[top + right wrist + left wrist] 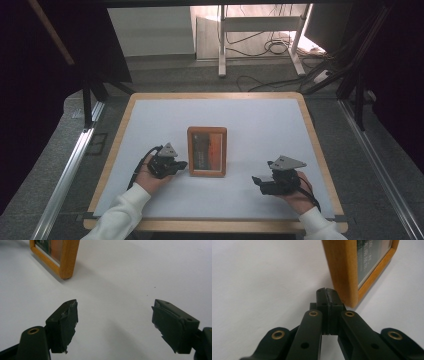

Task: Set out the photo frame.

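- We find the wooden picture frame point(207, 151) flat on the white surface point(260, 125); its print too blurred to read.
- Left gripper point(181, 164) pressed together beside the frame's corner.
- Right gripper point(256, 180) spread, empty.

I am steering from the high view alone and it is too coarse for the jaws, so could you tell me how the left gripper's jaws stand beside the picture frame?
Observer: The left gripper is shut, pads together with nothing between them, its tip right by the near corner of the wooden picture frame.
Operator: Thank you. Is it touching the wood?
Observer: I cannot tell; the tip lies very close beside the frame's outer edge.
Operator: And the right gripper?
Observer: The right gripper is open, with bare white table between its pads, and the frame's corner lies well ahead of it.
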